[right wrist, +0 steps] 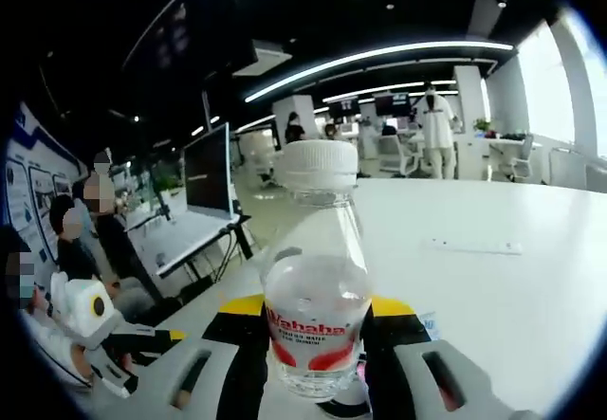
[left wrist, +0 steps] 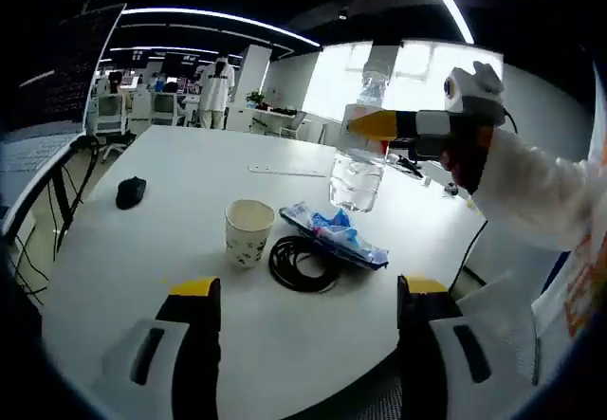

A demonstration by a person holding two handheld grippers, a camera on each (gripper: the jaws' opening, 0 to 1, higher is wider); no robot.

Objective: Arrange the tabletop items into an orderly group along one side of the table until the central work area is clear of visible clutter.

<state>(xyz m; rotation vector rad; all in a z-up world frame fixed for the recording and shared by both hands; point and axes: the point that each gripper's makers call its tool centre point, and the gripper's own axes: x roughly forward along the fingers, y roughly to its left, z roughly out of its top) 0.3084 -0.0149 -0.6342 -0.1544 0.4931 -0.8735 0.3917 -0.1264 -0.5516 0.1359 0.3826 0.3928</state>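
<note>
Between the right claw's jaws: the right claw [right wrist: 318, 344] is clamped on a water bottle [right wrist: 316, 287], jaws pressing its lower body from both sides; seen from the left gripper view, the bottle [left wrist: 360, 159] hangs in the air above the bench [left wrist: 171, 164], clear of everything lying on it.
Left claw: the left claw [left wrist: 308, 320] stands apart and empty, hovering at the near edge of the bench.
Step in hand: by my judgement, carrying the bottle to one side of the bench to set it with the group.
How to do it well: keep the bottle upright, lower it onto bare bench surface and let the base settle flat before easing the jaws apart; steer clear of the paper cup [left wrist: 249, 232], which looks light and would tip easily.
Bottle's look: clear plastic, white screw cap on, red-lettered label at its waist, some water inside.
Clutter near the middle: the paper cup, a black coiled cable [left wrist: 302, 264] just beside it, and a blue-and-white packet [left wrist: 334, 234] lying partly over the cable.
Farther out: a black mouse [left wrist: 131, 191] towards the left edge; a pale ruler-like strip [left wrist: 287, 170] near the far edge.
</note>
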